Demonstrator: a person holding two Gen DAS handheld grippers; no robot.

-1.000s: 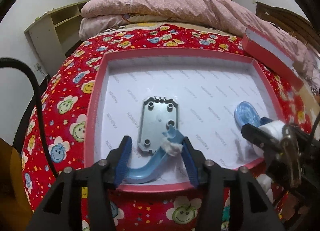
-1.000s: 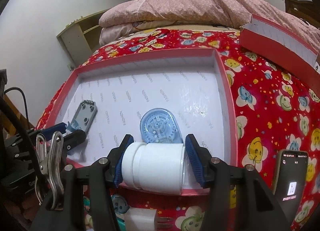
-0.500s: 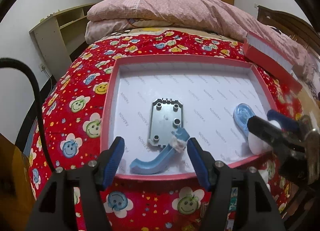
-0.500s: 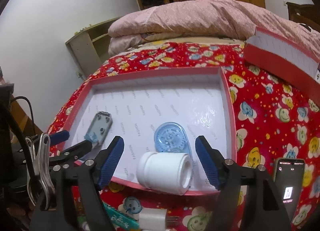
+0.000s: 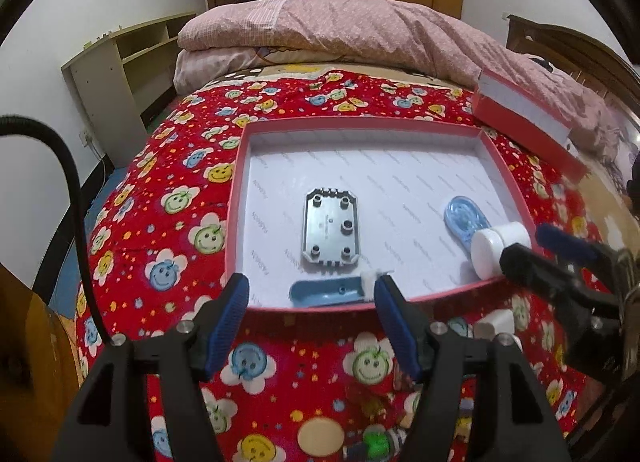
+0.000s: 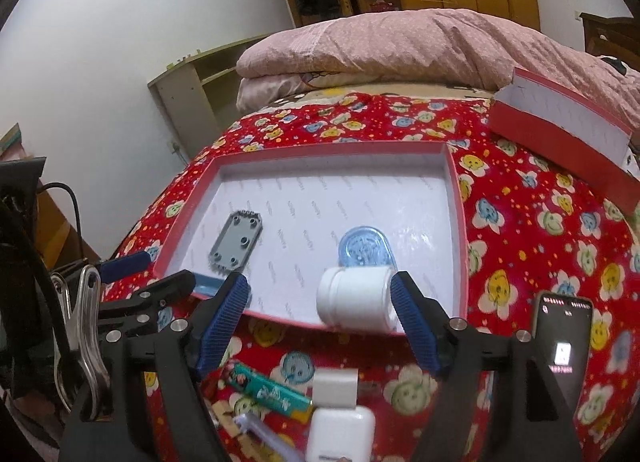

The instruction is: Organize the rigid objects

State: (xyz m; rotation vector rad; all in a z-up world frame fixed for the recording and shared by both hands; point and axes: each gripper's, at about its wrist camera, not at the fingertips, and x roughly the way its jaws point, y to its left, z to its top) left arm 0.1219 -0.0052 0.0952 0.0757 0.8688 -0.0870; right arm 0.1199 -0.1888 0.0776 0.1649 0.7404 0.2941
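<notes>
A red-rimmed white tray (image 5: 236, 198) (image 6: 456, 198) lies on the bed. In it lie a grey metal plate (image 5: 331, 232) (image 6: 236, 242), a curved blue plastic piece (image 5: 326, 291) by the near rim, a blue tape dispenser (image 5: 464, 218) (image 6: 366, 248) and a white jar (image 5: 498, 246) (image 6: 354, 298) on its side. My left gripper (image 5: 310, 320) is open and empty, just in front of the blue piece. My right gripper (image 6: 320, 318) is open and empty, its fingers either side of the jar and back from it.
A red box lid (image 6: 568, 130) leans at the back right. A phone (image 6: 564, 334) lies on the red quilt at right. A white charger (image 6: 340, 418), a green tube (image 6: 268, 386) and other small items lie in front of the tray. A pink duvet is piled behind.
Both grippers opened and pulled back from the tray. The left let go of the blue piece, the right let go of the white jar; both now lie in the tray.
</notes>
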